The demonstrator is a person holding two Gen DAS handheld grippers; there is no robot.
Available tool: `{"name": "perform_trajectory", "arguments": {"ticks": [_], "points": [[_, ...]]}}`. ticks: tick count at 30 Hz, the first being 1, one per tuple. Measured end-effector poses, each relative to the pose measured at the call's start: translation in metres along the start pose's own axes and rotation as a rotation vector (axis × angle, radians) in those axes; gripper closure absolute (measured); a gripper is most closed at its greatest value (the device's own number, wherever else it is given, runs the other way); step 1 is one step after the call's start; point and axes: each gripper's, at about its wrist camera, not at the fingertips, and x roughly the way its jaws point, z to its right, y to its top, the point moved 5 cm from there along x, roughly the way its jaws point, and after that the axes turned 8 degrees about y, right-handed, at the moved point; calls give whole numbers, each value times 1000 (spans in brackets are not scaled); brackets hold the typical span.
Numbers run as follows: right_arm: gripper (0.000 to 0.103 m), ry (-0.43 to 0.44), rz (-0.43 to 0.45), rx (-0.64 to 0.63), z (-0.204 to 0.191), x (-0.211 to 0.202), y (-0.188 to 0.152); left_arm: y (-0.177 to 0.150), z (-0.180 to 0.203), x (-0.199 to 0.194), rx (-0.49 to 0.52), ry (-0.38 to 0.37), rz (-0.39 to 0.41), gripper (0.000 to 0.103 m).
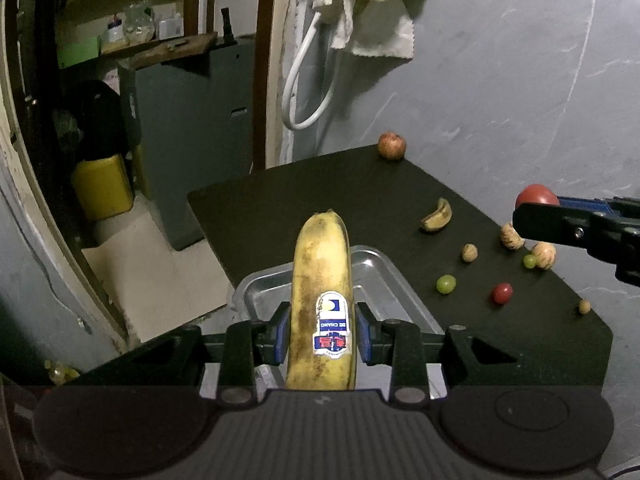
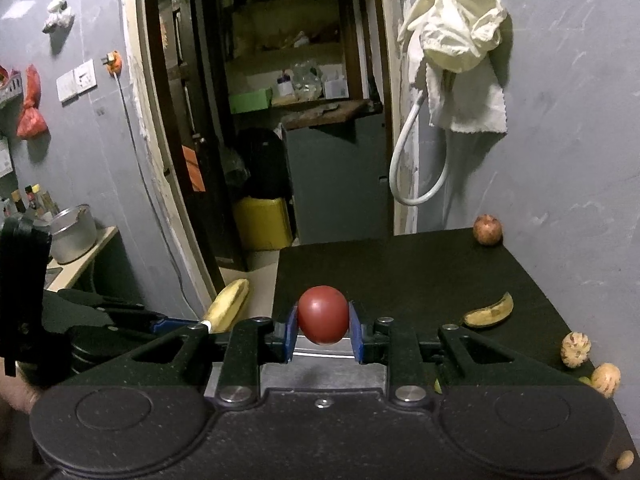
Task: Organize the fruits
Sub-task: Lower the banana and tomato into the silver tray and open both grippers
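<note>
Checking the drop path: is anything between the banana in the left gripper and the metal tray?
Nothing visible. The banana, clamped in the left gripper, hangs over the metal tray, whose visible floor looks bare. The loose fruit lies on the dark table, outside the tray.

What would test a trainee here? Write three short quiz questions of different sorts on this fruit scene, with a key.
1. True or false: the left gripper is shut on the long yellow stickered banana.
2. Multiple choice: what does the right gripper hold? A) a green grape B) the round red tomato C) a walnut
3. Fill in: the shiny metal tray lies on the black tabletop and holds ____ fruit, as far as the left wrist view shows.

Key: 1 true; 2 B; 3 no. The small curved banana piece, the reddish apple and the green grape all lie loose on the tabletop.
</note>
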Motion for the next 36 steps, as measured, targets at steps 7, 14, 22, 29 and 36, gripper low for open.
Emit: {"name": "perform_trajectory", "arguments": {"ticks": [7, 14, 22, 29, 36], "points": [[75, 0, -41, 10, 13, 32, -2, -3, -3, 28, -1, 6, -44, 67], [75, -9, -94, 30, 37, 74, -11, -11, -4, 68, -1, 16, -82, 67], [75, -19, -229, 0, 59, 154, -39, -10, -8, 124, 14, 50, -113, 67], [75, -16, -301, -3, 66, 199, -54, -7, -13, 150, 32, 53, -140, 67], [75, -25, -329, 10, 73, 211, -62, -7, -20, 160, 43, 47, -154, 67]]}}
